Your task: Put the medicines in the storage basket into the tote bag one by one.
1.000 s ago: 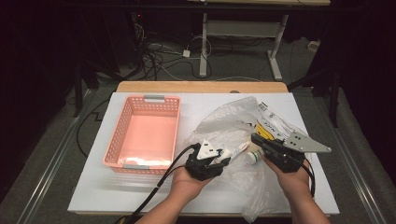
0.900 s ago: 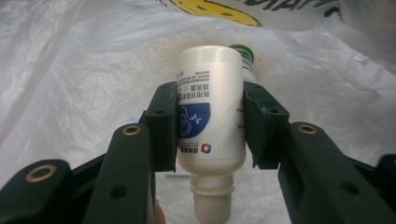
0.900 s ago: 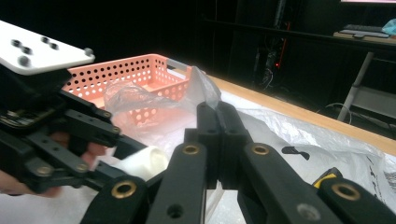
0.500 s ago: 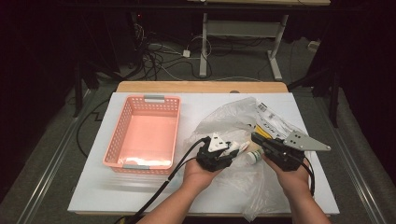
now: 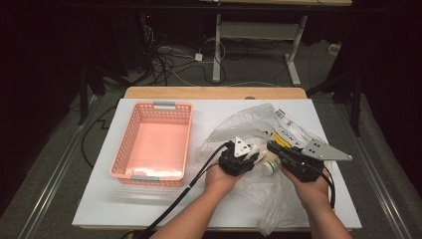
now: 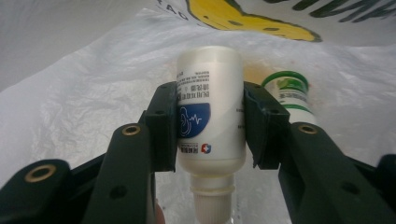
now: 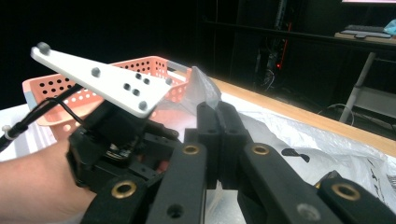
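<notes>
Dark room, white table (image 5: 149, 209): we are lifting a medicine bottle out of a thin plastic bag.

From the high view, a pink basket (image 5: 154, 142) sits at nine o'clock of the crinkled bag (image 5: 249, 124), and our left gripper (image 5: 247, 158) and right gripper (image 5: 276, 148) meet over the bag's mouth. In the left gripper view, the jaws clamp the white bottle (image 6: 211, 116) across its labelled middle, cap towards us; a second, green-capped bottle (image 6: 287, 91) lies just beside it at two o'clock. We judge the bottle light, rigid and smooth, so the mid-body grip suits it, though the glossy label could slip. In the right gripper view, the jaws are pressed together on a fold of the bag (image 7: 205, 91), limp, slick film that will likely stretch.
</notes>
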The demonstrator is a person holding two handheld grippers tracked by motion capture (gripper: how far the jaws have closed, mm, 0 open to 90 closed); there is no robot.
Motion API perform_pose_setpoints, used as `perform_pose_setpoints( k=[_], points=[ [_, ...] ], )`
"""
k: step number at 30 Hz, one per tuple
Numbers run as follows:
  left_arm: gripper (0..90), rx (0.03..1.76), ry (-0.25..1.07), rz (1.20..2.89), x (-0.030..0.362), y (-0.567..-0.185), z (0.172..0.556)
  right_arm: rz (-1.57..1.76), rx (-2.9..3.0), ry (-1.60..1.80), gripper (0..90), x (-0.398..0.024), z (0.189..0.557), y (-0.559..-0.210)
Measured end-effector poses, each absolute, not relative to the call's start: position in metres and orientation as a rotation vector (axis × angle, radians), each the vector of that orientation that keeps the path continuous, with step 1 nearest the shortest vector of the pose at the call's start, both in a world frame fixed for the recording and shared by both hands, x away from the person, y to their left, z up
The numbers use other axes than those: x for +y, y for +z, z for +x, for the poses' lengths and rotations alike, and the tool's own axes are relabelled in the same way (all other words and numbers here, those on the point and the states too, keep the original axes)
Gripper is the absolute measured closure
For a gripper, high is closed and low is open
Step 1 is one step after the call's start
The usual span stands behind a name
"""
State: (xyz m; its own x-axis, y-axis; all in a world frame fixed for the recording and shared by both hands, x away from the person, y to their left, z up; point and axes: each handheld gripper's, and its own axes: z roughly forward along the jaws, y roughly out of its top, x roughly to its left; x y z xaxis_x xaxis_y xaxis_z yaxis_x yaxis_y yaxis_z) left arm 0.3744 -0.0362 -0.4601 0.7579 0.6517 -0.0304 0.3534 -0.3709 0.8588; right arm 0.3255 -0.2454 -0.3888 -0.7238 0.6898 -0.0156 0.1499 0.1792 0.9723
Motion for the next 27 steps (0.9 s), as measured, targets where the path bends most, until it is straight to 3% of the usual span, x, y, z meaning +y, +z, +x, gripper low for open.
perform_pose_setpoints(
  k=[24,27],
  points=[
    [57.4,0.858,0.380,2.030,-0.047,-0.479,0.399,0.795,2.021,1.569,90.0,-0.245,0.328,-0.393],
    [51.0,0.864,0.373,2.026,-0.046,-0.477,0.399,0.798,2.022,1.570,90.0,-0.245,0.327,-0.393]
  ],
)
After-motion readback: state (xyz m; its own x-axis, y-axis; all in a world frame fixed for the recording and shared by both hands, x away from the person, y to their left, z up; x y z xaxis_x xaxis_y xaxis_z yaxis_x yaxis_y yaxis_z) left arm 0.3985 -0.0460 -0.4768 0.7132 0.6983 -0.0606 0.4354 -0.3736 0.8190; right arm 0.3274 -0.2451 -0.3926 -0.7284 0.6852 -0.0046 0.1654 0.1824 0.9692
